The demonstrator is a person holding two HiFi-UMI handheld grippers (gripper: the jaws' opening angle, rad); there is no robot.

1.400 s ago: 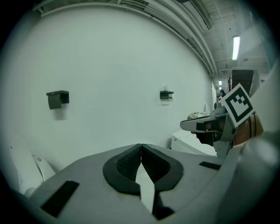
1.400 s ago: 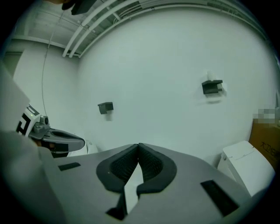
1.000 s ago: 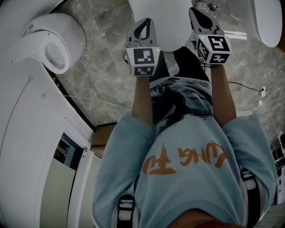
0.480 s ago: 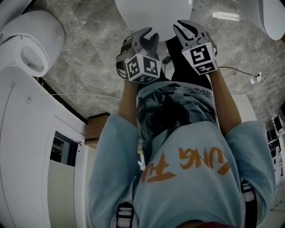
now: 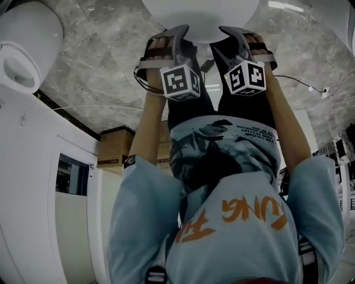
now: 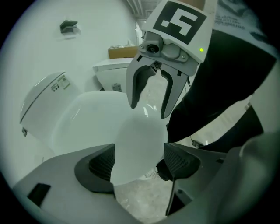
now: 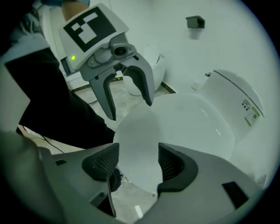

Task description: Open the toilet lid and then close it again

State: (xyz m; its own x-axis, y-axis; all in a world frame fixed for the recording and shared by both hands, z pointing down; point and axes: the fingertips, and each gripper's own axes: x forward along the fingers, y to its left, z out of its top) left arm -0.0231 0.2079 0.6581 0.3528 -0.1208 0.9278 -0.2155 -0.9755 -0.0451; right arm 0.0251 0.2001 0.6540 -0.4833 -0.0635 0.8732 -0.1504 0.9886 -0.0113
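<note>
Since a second ago both tongs have dropped and rolled, and their jaws have just been opening. The white toilet lid (image 5: 199,15) (image 6: 136,148) (image 7: 138,138) lies lowered on its toilet, its rounded front edge toward the person. That edge sits between the jaws of the left tongs (image 5: 169,37) (image 6: 135,162) and of the right tongs (image 5: 239,34) (image 7: 133,164), side by side. Both pairs stand apart, not pressing on it. Behind the lid rises the toilet's back (image 6: 43,100), which carries a label. A grey marble floor (image 5: 105,61) spreads below, and a cardboard box (image 5: 113,147) and a second toilet (image 5: 25,50) stand at the head view's left
</note>
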